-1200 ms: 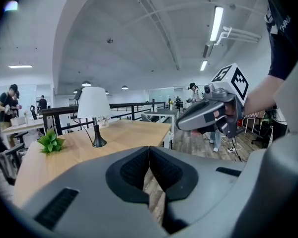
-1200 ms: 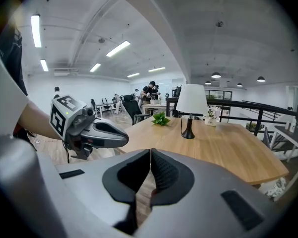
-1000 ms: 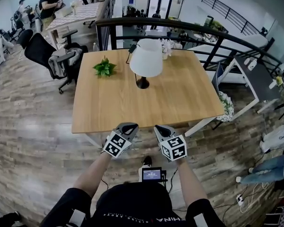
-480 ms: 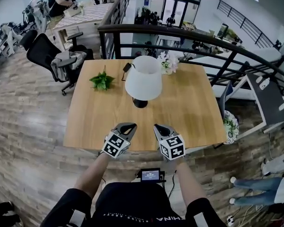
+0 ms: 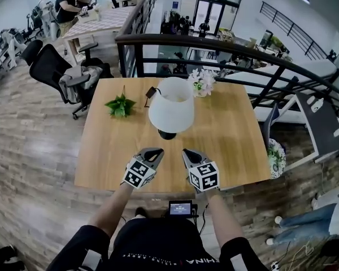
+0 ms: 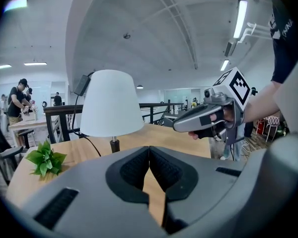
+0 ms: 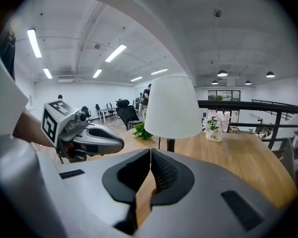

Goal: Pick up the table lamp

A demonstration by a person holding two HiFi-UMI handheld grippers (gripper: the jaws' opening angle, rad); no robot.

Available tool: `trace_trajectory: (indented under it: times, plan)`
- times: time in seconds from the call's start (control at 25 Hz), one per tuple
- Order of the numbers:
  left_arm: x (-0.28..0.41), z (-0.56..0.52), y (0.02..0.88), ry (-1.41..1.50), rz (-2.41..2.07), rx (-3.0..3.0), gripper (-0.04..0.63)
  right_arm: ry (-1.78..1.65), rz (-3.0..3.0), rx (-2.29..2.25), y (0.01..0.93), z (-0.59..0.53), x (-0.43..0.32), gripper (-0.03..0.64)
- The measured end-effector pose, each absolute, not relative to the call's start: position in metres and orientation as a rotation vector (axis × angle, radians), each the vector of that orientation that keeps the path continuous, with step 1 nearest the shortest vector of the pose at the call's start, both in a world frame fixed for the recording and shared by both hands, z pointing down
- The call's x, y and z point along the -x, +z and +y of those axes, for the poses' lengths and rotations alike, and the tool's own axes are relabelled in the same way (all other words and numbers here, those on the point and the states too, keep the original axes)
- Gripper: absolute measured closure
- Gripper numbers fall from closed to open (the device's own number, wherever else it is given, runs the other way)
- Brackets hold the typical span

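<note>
The table lamp [image 5: 170, 109] stands untouched at the middle of the table [image 5: 231, 151], its pickup not yet begun. Left gripper [image 5: 151, 151] and right gripper [image 5: 191, 152], both clenched on nothing, hover over the table's near edge.

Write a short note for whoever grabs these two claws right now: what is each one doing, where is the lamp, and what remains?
Left claw: shut, empty, over the near edge of the table.
Right claw: shut, empty, beside the left one, not touching it.
Table lamp: upright mid-table, ahead of both claws, untouched.
Done: nothing yet; neither claw has reached the lamp.
Left: open a claw, probably grip the stem under the shade, then lift.
</note>
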State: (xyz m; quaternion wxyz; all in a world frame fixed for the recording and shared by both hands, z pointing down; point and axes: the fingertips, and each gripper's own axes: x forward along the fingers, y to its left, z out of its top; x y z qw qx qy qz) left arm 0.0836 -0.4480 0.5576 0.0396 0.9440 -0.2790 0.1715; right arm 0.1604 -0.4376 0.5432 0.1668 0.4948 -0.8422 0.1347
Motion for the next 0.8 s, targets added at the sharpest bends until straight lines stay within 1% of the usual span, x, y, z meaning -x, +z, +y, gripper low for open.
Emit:
trace_trajectory:
  times: [0.52, 0.8]
  plan:
    - [-0.086, -0.459, 0.556, 0.496, -0.803, -2.89, 0.577, 0.4, -2.367, -1.444, 0.543, -0.446, -0.16, 0.588]
    - [-0.101, -0.475, 0.57, 0.482, -0.873, -2.855, 0.577, 0.408, -2.382, -1.412, 0.553, -0.457, -0.173, 0.588]
